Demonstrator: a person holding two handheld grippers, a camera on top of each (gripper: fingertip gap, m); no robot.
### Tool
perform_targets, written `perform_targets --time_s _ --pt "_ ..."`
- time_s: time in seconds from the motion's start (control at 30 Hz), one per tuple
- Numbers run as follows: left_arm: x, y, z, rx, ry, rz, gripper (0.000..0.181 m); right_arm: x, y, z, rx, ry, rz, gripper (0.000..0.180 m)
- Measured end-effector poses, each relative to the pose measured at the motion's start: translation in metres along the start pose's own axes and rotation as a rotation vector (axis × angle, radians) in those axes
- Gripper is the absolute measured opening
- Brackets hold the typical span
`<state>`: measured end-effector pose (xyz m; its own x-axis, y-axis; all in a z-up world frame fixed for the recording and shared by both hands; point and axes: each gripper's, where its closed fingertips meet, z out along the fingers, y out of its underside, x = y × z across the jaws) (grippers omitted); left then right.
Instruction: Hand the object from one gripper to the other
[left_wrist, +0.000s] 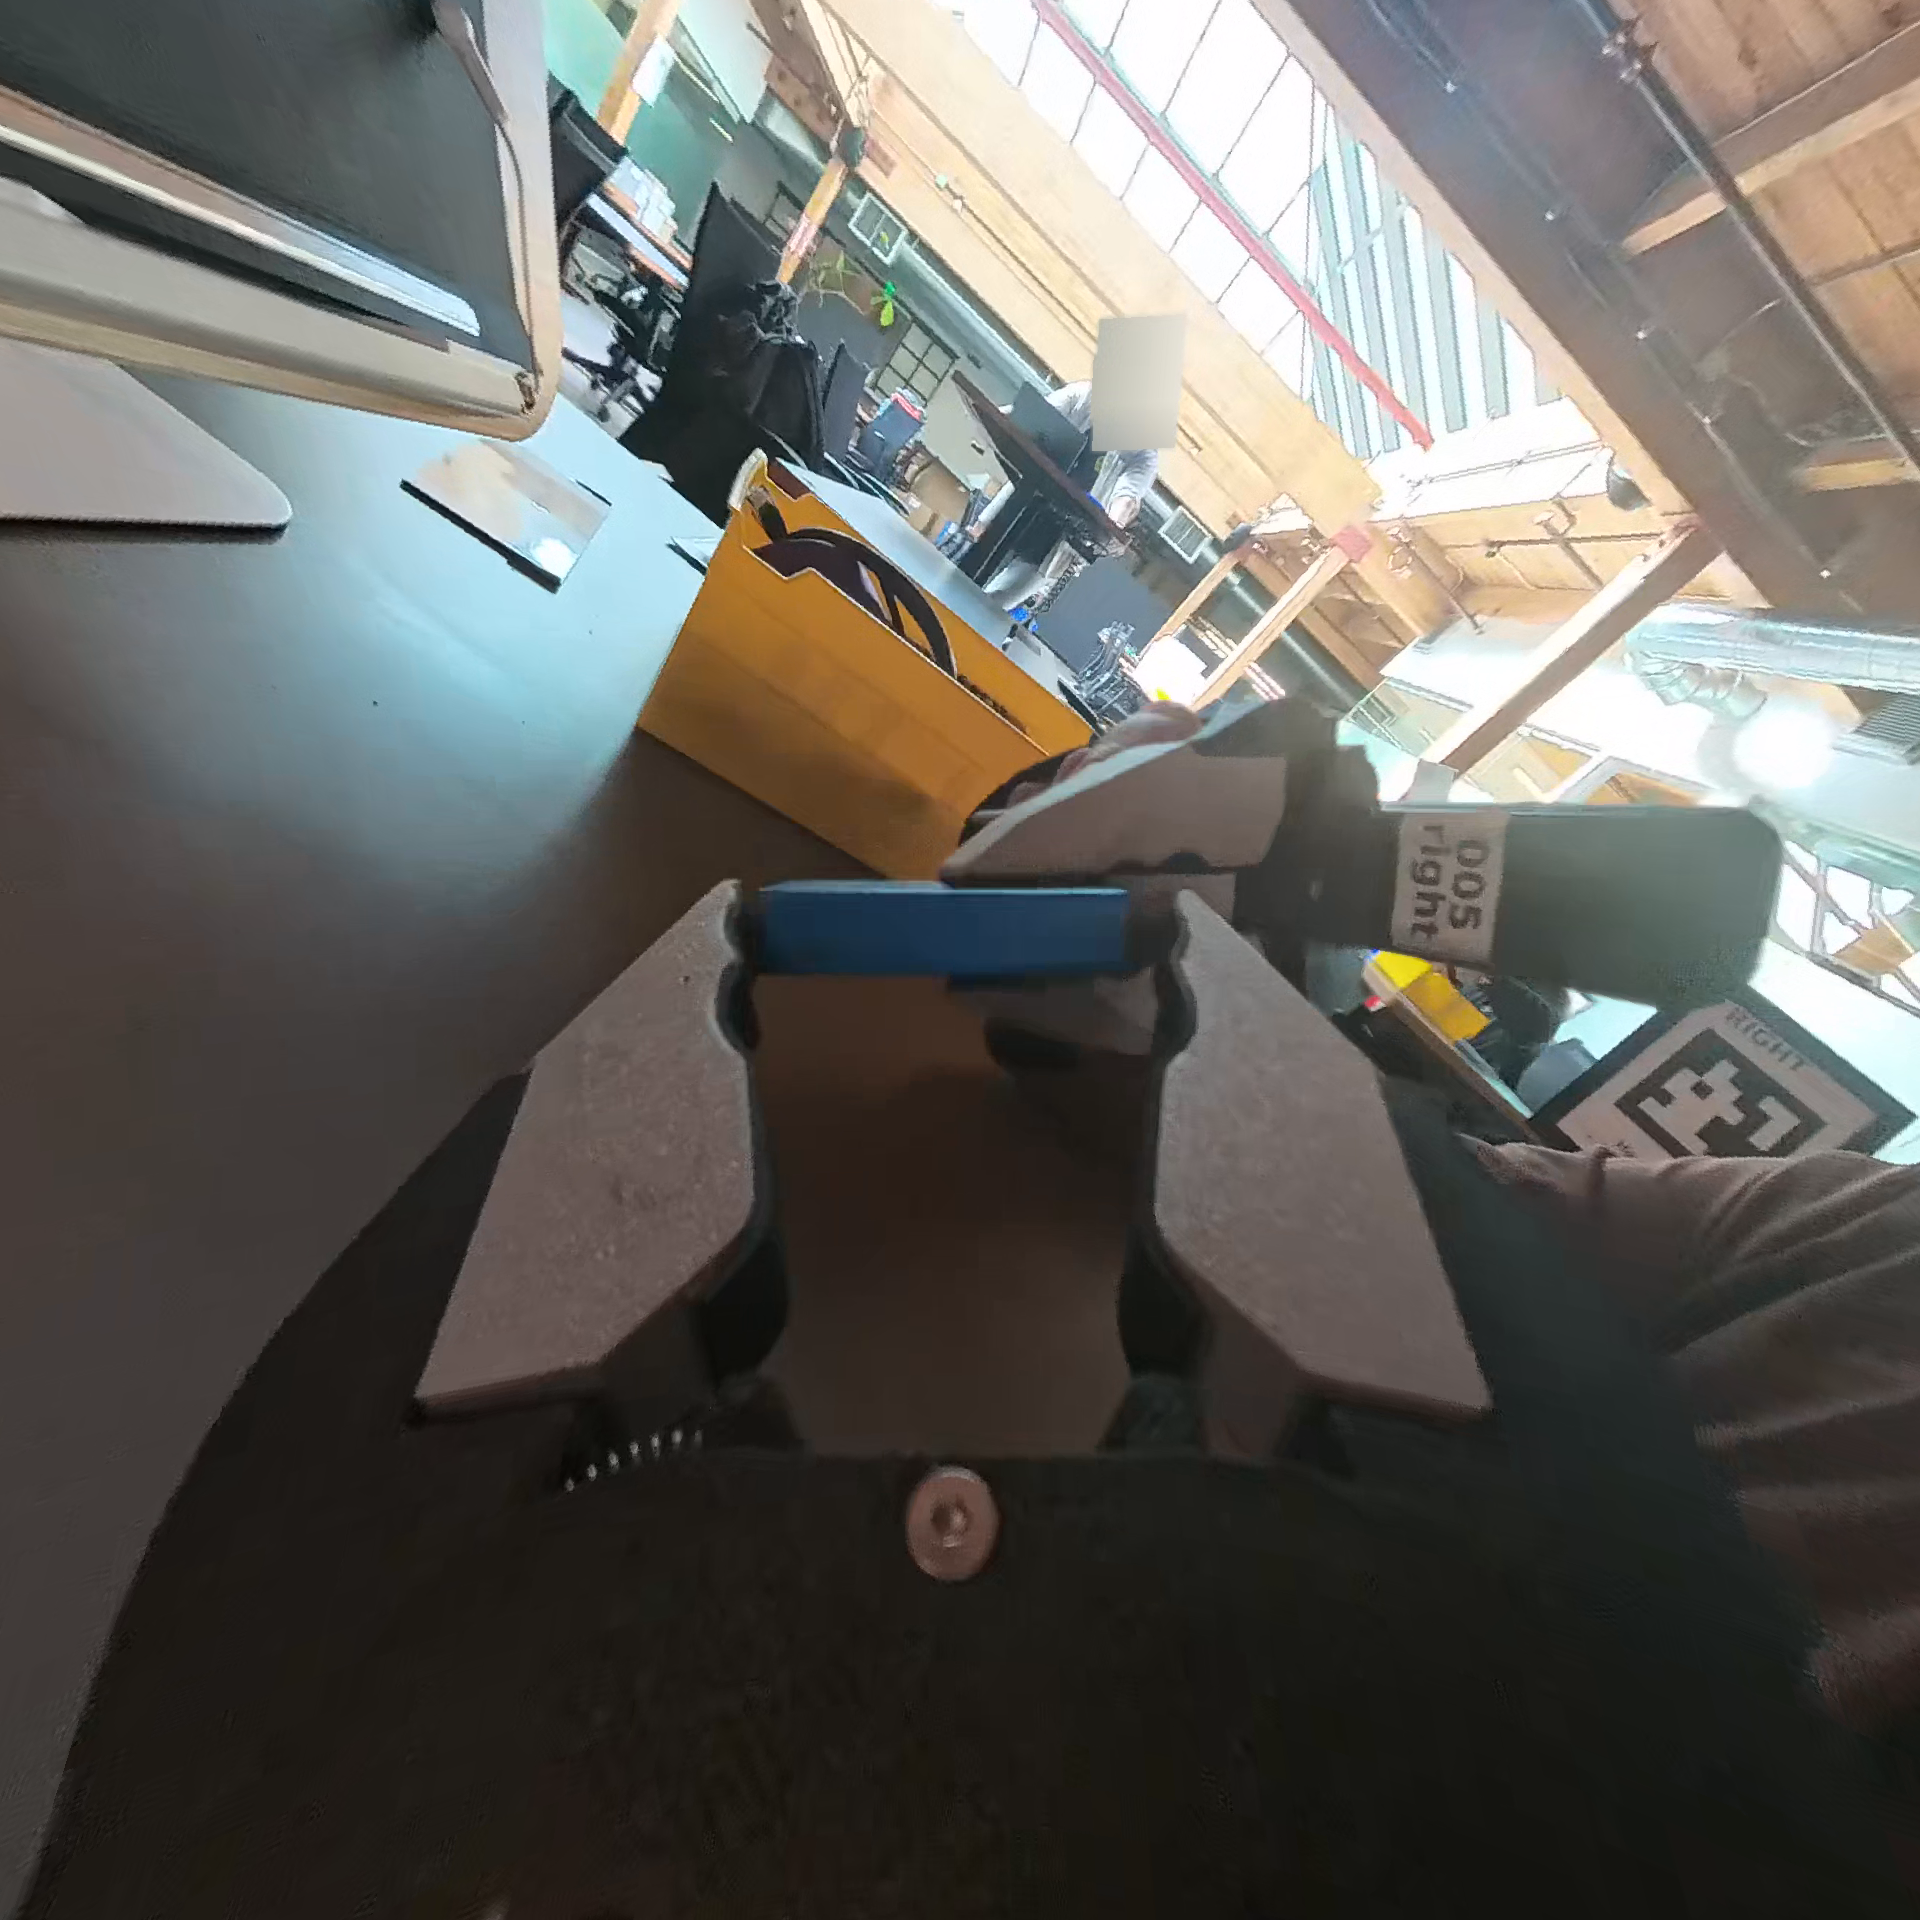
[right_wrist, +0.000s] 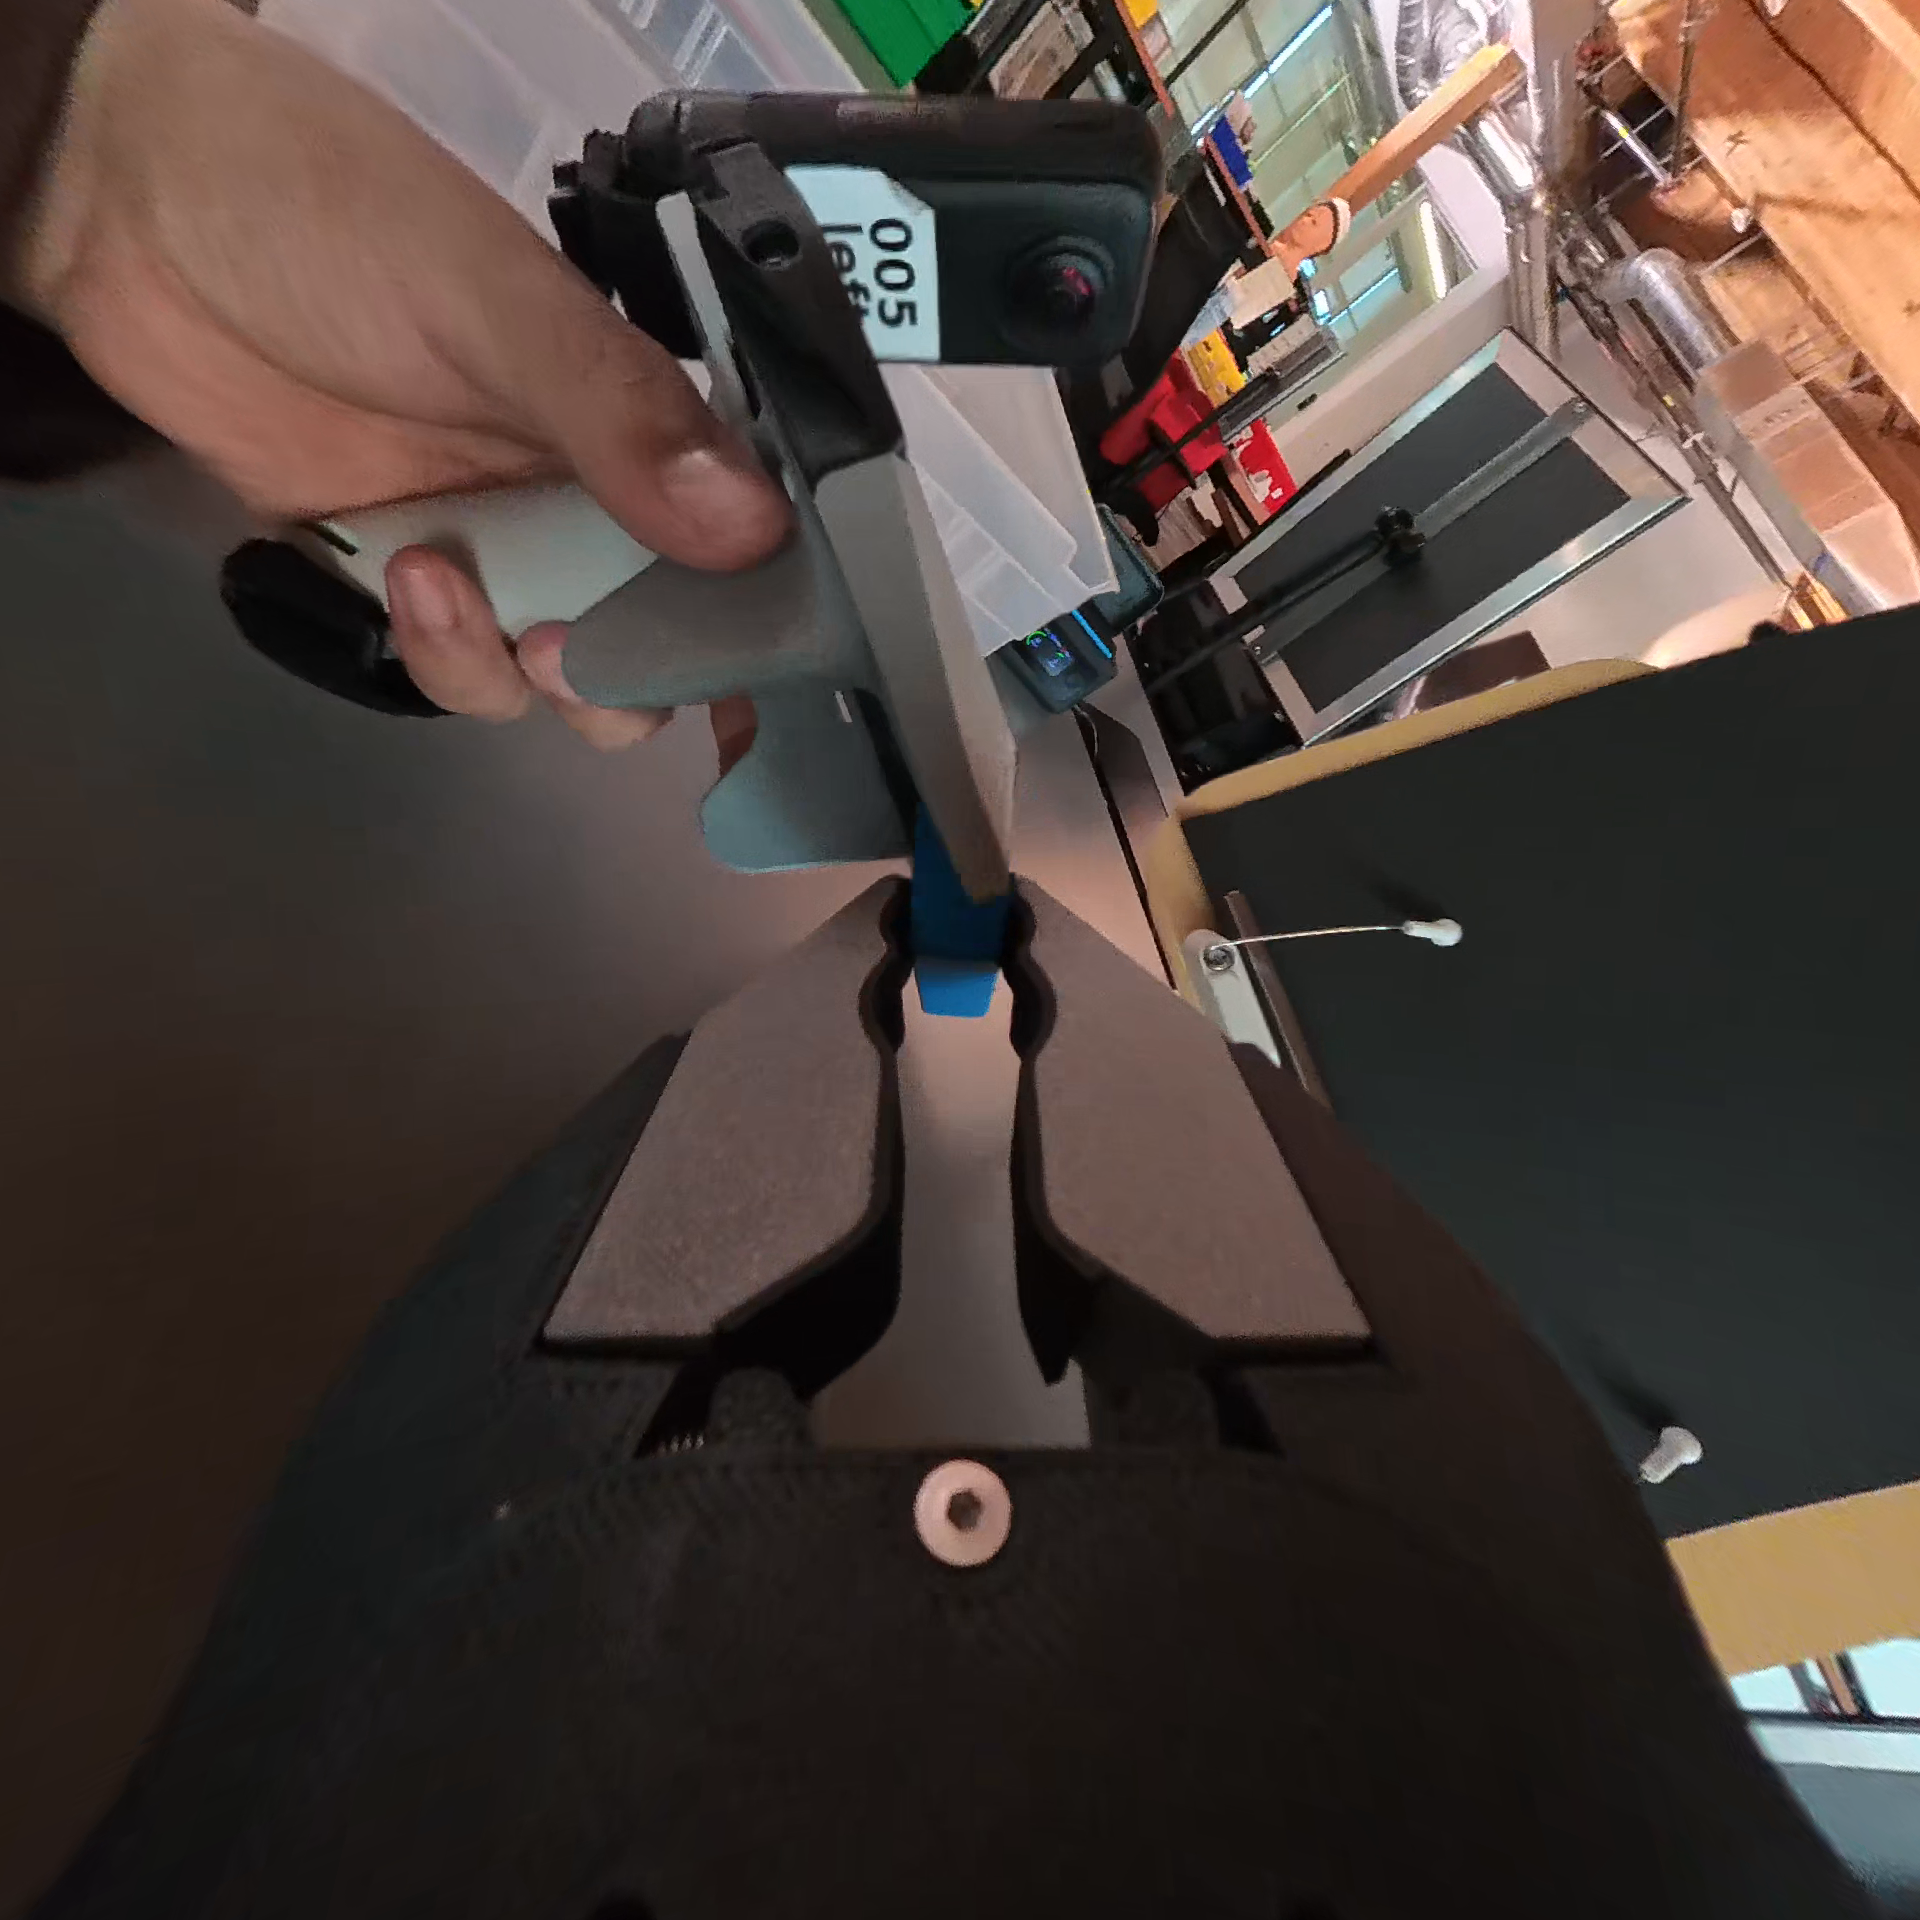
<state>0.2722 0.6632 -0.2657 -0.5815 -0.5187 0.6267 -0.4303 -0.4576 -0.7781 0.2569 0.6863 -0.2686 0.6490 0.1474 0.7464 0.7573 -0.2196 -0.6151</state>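
A blue rectangular block (left_wrist: 940, 930) is held in the air over a dark table (left_wrist: 312, 779). My left gripper (left_wrist: 951, 935) is shut on it, with one fingertip at each end of the block. My right gripper (left_wrist: 977, 956) comes in from the right, one finger above the block and one below. In the right wrist view my right gripper (right_wrist: 958, 951) is shut on the lower end of the block (right_wrist: 956, 971). The left gripper (right_wrist: 894, 852) reaches down from above and holds the block's upper part, which its fingers mostly hide.
A yellow bin (left_wrist: 831, 707) stands on the table beyond the block. A monitor foot (left_wrist: 125, 457) and a flat card (left_wrist: 509, 509) lie at far left. A black divider panel with a wooden edge (right_wrist: 1558, 1039) stands close on the right. A hand (right_wrist: 364, 343) grips the left gripper's handle. Both grippers' tips are close together, under 4 cm apart.
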Motion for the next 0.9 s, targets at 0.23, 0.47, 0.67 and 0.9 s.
perform_targets --time_s 0.23,0.47,0.67,0.9 --pt "0.002 0.001 -0.002 -0.032 -0.019 0.082 0.068 -0.001 -0.003 -0.002 0.020 -0.013 0.028 0.014" --pt "0.007 -0.015 -0.014 -0.041 -0.247 0.631 0.068 0.004 0.014 -0.013 0.061 -0.214 0.439 0.050" --pt "0.039 -0.015 -0.016 0.010 -0.270 1.197 0.068 0.012 0.001 -0.039 0.343 -0.613 1.079 0.056" --pt "0.049 0.006 0.002 -0.011 -0.200 1.412 0.068 -0.013 -0.036 -0.044 0.468 -0.991 1.267 0.026"
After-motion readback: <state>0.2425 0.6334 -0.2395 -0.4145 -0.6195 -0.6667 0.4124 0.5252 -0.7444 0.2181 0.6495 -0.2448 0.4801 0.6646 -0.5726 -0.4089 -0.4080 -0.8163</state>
